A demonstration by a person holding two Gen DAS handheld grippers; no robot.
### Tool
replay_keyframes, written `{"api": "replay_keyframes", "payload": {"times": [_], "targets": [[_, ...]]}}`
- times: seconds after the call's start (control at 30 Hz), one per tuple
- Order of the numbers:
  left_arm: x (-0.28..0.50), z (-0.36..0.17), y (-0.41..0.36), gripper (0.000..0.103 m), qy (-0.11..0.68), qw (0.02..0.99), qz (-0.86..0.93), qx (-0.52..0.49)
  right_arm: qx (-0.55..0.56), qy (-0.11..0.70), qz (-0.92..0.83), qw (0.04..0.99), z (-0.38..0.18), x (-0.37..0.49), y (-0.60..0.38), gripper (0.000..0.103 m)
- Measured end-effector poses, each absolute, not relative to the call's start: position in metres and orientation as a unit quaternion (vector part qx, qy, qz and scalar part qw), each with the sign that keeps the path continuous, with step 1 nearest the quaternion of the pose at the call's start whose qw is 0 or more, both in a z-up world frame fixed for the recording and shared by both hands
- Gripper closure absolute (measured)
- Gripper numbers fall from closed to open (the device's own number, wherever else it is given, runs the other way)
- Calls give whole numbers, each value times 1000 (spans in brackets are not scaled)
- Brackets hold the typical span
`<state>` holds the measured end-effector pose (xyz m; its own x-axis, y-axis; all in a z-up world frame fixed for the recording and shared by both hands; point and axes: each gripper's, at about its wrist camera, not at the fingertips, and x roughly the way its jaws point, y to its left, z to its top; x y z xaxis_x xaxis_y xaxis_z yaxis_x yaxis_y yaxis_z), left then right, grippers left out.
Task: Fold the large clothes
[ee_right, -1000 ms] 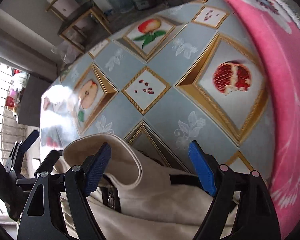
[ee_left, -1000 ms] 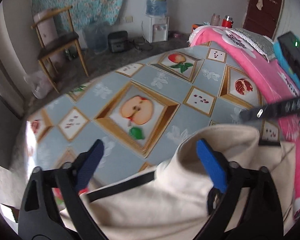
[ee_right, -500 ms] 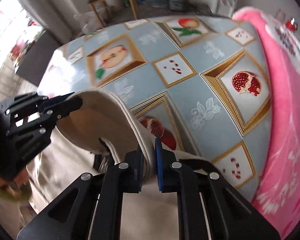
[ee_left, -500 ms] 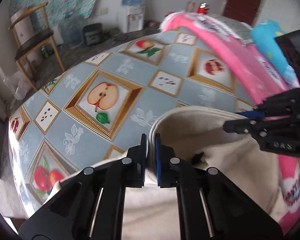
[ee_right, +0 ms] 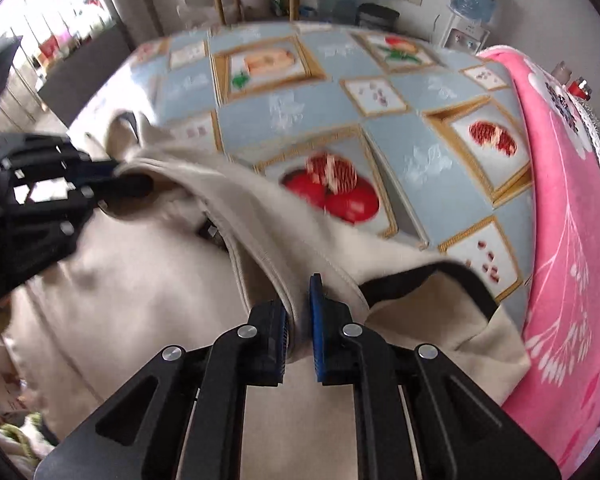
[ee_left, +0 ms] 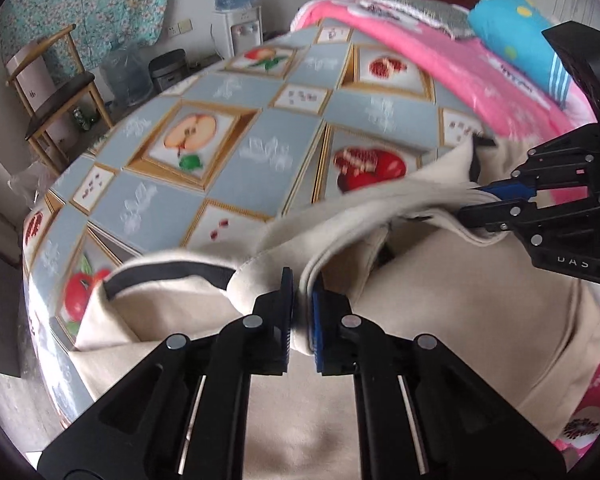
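Observation:
A large cream jacket with black trim lies on a table covered with a fruit-pattern cloth. My left gripper is shut on the cream collar edge near its left end. My right gripper is shut on the same collar edge further right. In the left wrist view the right gripper shows at the right, pinching the collar. In the right wrist view the left gripper shows at the left, also clamped on the fabric. The collar band stretches between the two grippers.
A pink blanket lies along the right side of the table, with a blue pillow on it. A wooden chair, a water dispenser and a rice cooker stand on the floor beyond the table.
Both grippers went from open around the collar to shut on it. They then drew apart, pulling the collar band out and uncovering the pomegranate tile.

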<state>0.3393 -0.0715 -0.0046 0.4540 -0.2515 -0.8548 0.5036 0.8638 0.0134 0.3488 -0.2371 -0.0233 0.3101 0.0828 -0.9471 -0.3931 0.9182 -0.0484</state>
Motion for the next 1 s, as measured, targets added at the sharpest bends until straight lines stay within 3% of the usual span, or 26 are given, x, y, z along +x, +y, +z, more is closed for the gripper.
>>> {"api": "replay_keyframes", "payload": {"times": [0.07,0.1,0.17,0.33,0.4,0.5,0.57,0.63,0.73,0.83,0.97,1.0], "targets": [[334,-7,-72,95,464,843,-227,147,-135,561,155,802,-11,342,-239,83],[331,-7,-72,95,458,844,-230,156,-130,550,163,809,0,339,-241,70],[323,-5,-74,95,444,844,-241,178,-117,506,195,832,36,332,-245,56],[309,-5,-82,95,421,840,-257,228,-43,483,216,848,65,357,-243,56],[306,-7,-84,95,419,837,-262,235,0,521,205,828,38,380,-239,75],[304,-6,-77,93,429,834,-269,218,40,571,218,791,-3,393,-232,88],[303,2,-65,81,444,831,-283,178,29,603,221,766,-34,389,-224,88],[304,14,-46,57,449,833,-304,116,13,611,221,760,-48,381,-221,88],[316,23,-17,49,463,830,-310,16,11,613,224,758,-46,377,-223,88],[341,7,-5,49,520,800,-291,-69,38,622,221,750,-40,378,-231,84],[366,-24,2,49,561,769,-260,-164,123,601,196,765,-19,376,-267,56],[368,-28,2,50,563,767,-255,-173,145,599,183,766,-17,374,-279,54]]}}
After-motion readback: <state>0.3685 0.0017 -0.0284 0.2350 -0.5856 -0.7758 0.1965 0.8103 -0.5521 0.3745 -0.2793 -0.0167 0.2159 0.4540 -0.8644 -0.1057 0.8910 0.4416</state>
